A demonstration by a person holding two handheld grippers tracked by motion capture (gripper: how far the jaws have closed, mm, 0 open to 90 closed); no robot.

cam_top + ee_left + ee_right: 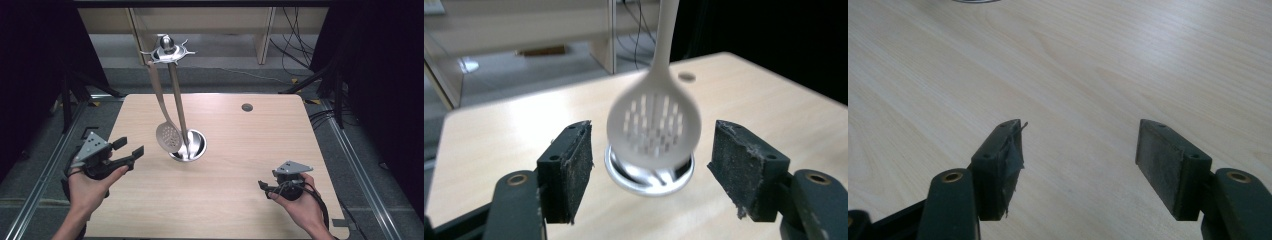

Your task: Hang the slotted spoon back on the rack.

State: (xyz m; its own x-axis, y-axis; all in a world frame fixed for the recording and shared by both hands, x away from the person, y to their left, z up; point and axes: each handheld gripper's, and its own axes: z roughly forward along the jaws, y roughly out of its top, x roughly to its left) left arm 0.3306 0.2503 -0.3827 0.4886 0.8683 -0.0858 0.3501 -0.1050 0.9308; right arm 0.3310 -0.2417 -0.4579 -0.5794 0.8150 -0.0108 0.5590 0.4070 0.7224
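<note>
A shiny metal utensil stand (178, 107) rises from a round base (189, 147) in the middle of the wooden table (240, 145). A pale slotted spoon (168, 136) hangs from a hook on its top ring (168, 50). My left gripper (129, 148) is held at the table's left, open and aimed at the spoon's bowl, a short way from it. In the left gripper view the slotted spoon (654, 125) and the base (649, 172) appear between the wide-apart jaws, beyond them. My right gripper (263, 187) rests low at the front right, open over bare wood (1073, 60).
A small round grommet hole (247, 107) sits in the table's far right part. Beyond the far edge stand wooden shelf legs (265, 35), and cables (295, 50) trail on the floor. Metal rails run along both sides of the table.
</note>
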